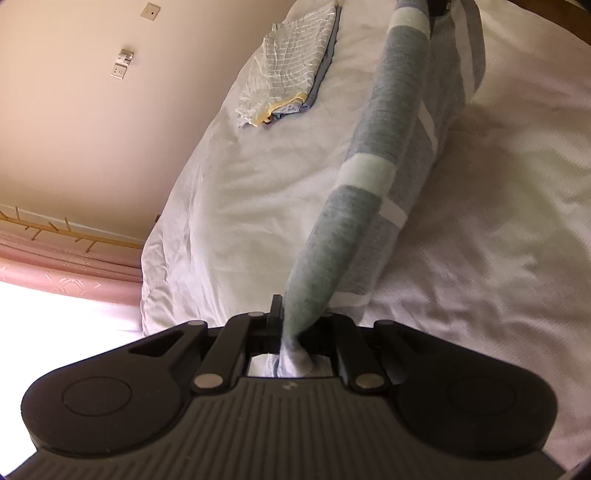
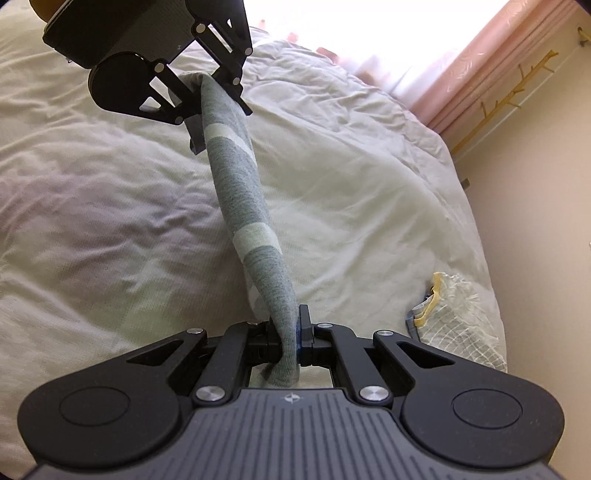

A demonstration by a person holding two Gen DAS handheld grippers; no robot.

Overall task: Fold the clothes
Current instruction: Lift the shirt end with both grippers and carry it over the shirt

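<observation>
A grey-green garment with pale stripes (image 1: 391,122) is stretched taut in the air between my two grippers, above a white bed. My left gripper (image 1: 295,332) is shut on one end of it; this gripper also shows in the right wrist view (image 2: 218,88) at the top, clamped on the cloth. My right gripper (image 2: 291,332) is shut on the other end of the garment (image 2: 240,192); in the left wrist view only a dark bit of it shows at the top edge (image 1: 439,7). Part of the garment hangs below the taut edge and rests on the bed.
The white rumpled duvet (image 1: 258,192) covers the bed. A stack of folded clothes (image 1: 295,62) lies near the bed's wall side, also in the right wrist view (image 2: 454,317). A beige wall (image 1: 92,147), pink curtains (image 2: 491,55) and a bright window lie beyond.
</observation>
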